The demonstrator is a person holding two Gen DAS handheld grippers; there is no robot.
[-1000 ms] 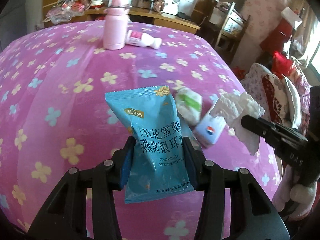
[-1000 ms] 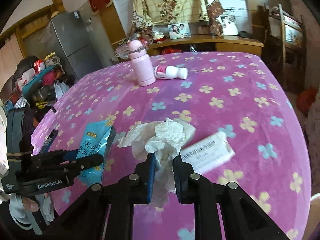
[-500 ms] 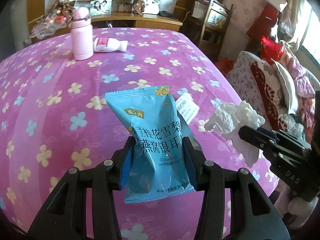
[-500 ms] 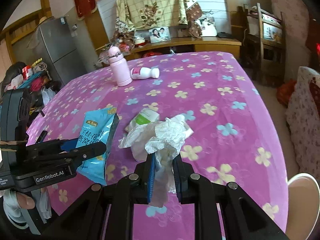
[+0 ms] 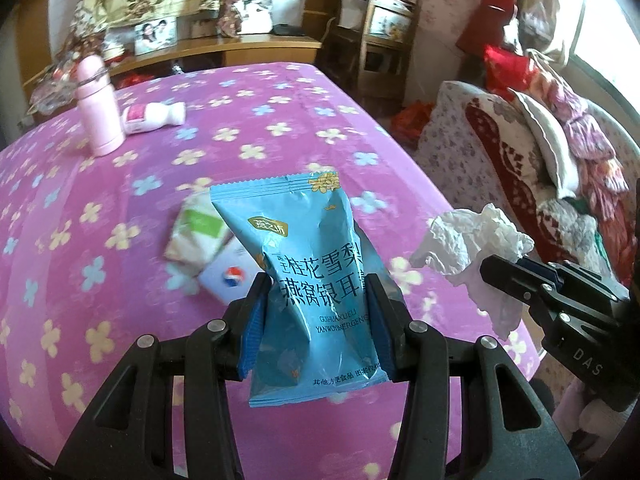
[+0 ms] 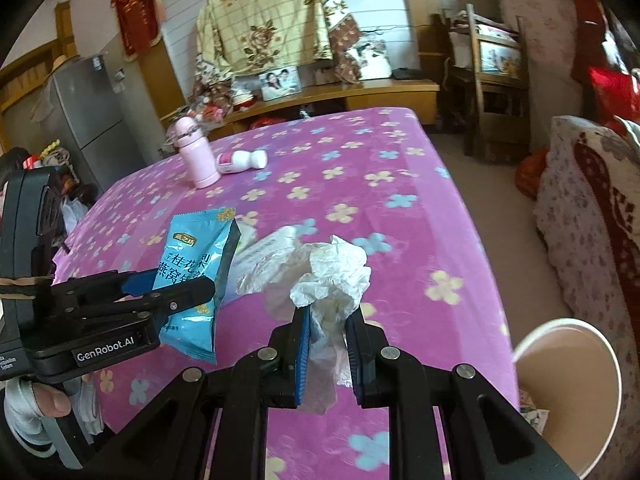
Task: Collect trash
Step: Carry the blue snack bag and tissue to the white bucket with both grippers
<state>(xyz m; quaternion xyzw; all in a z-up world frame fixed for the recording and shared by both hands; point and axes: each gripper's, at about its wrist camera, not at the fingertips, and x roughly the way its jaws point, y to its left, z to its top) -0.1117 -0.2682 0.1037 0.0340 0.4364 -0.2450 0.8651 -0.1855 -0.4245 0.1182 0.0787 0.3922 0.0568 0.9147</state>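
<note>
**A:** Cluttered living room, wooden sideboard along the back wall, and a bench [image 5: 120, 320] under a bright pink cloth with pastel flowers filling most of both views. Fridge sits at the left of the right wrist view.

**B:** What's each gripper doing?

**A:** Left gripper [image 5: 316, 320] is clamped on a blue snack packet [image 5: 308, 272], dead centre of the left wrist view, pads pressing both sides, packet upright and lifted off the cloth. Right gripper [image 6: 328, 344] is squeezed tight on a crumpled white tissue [image 6: 336, 276], bottom centre of its own view; the wad puffs out above the fingers and a tail hangs below.

**B:** Anything left on the bench?

**A:** Yep. A green-and-white wrapper [image 5: 200, 232] and a small white pack with a red-blue logo [image 5: 232, 276] lie touching each other, just left of the blue packet. Upper left there's a pink flask [image 5: 98, 112] standing upright, with a little white bottle [image 5: 154, 116] lying on its side right beside it.

**B:** Bin?

**A:** A white paper cup [image 6: 568, 392] shows at the lower right of the right wrist view, past the bench edge.
</note>
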